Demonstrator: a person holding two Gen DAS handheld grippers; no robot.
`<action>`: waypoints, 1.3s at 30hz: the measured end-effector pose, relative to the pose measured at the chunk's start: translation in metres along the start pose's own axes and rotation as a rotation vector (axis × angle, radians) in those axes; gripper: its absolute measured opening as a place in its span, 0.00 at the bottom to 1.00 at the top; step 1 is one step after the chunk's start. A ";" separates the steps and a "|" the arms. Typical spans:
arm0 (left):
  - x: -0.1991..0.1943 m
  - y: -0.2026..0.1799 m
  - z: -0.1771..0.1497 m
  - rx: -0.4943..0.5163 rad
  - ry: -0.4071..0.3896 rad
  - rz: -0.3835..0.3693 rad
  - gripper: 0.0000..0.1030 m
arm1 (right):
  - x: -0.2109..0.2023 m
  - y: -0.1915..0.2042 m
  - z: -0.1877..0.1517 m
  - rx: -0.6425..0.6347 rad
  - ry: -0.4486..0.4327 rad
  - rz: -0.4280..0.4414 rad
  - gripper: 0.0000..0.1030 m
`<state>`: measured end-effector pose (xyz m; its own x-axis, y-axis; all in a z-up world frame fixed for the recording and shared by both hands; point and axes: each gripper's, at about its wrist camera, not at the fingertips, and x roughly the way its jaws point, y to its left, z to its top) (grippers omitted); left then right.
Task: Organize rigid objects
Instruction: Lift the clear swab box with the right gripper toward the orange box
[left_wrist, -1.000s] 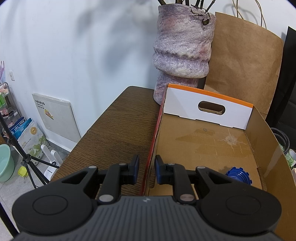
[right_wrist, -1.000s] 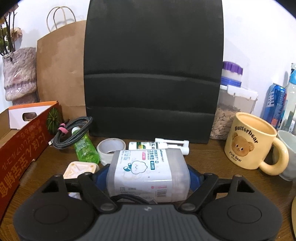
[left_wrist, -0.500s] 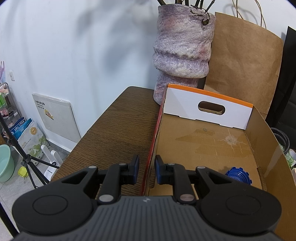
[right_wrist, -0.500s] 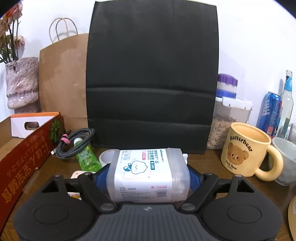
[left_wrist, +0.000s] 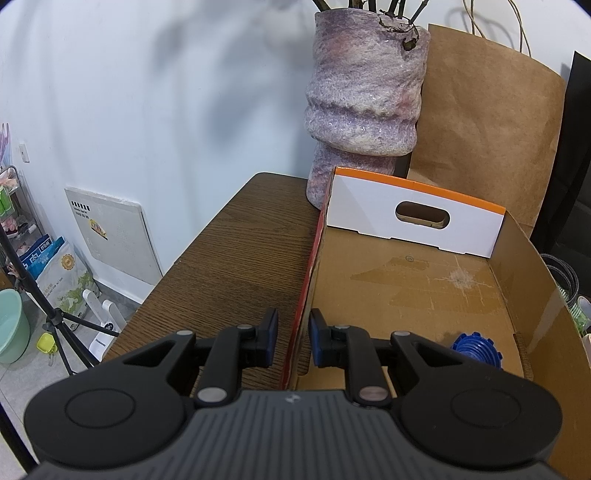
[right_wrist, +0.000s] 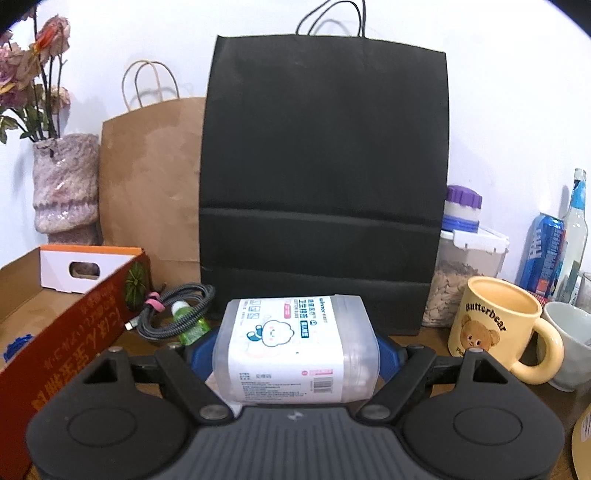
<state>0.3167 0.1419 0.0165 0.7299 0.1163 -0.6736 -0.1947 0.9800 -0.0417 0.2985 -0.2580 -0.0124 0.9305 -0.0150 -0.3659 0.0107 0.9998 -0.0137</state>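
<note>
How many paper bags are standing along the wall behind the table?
2. The brown bag stands behind the box's far corner, beside the vase. The black bag stands just right of it, overlapping its edge. More could be hidden behind them.

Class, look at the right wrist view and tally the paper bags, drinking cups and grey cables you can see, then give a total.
Paper bags: 2, the brown bag and the black bag
Drinking cups: 2, the yellow bear mug and the white cup
Grey cables: 1, the coiled cable
Total: 5
</note>
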 end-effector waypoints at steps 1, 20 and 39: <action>0.000 0.000 0.000 0.000 0.000 0.000 0.18 | 0.000 0.001 0.001 0.000 -0.003 0.004 0.79; 0.000 0.000 0.000 0.002 -0.001 0.001 0.18 | -0.012 0.099 0.043 -0.022 -0.104 0.235 0.79; 0.000 -0.001 0.000 0.006 -0.008 -0.002 0.18 | 0.008 0.186 0.063 -0.166 0.002 0.422 0.79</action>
<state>0.3170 0.1407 0.0166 0.7356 0.1160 -0.6674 -0.1894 0.9812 -0.0381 0.3306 -0.0719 0.0407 0.8400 0.3936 -0.3735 -0.4285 0.9035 -0.0115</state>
